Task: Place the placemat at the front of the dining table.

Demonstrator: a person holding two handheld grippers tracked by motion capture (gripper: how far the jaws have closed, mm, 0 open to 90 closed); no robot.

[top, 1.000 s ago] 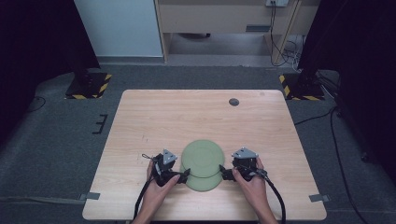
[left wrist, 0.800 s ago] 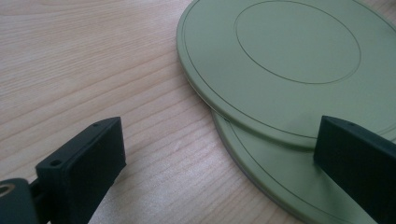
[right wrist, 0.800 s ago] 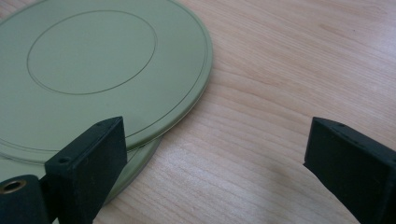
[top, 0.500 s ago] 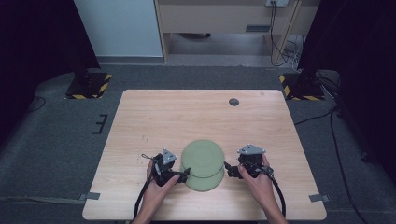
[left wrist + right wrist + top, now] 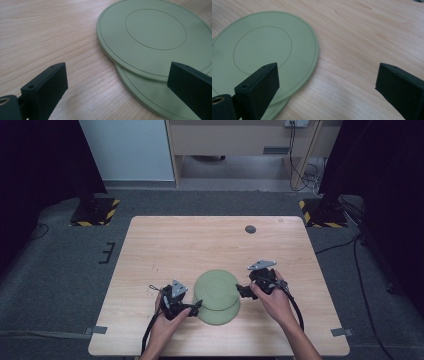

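while both grippers, left gripper (image 5: 196,305) and right gripper (image 5: 242,291), are held apart, the upper plate (image 5: 216,287) is only partly slid off the lower plate (image 5: 222,316); separation remains.

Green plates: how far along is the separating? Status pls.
Done: the top plate already sits offset on the bottom plate, toward the table's far side, overlapping most of it. In hand: nothing gripped; the left gripper and right gripper flank the stack, both open. Left: probably getting the top plate fully off and onto bare table.
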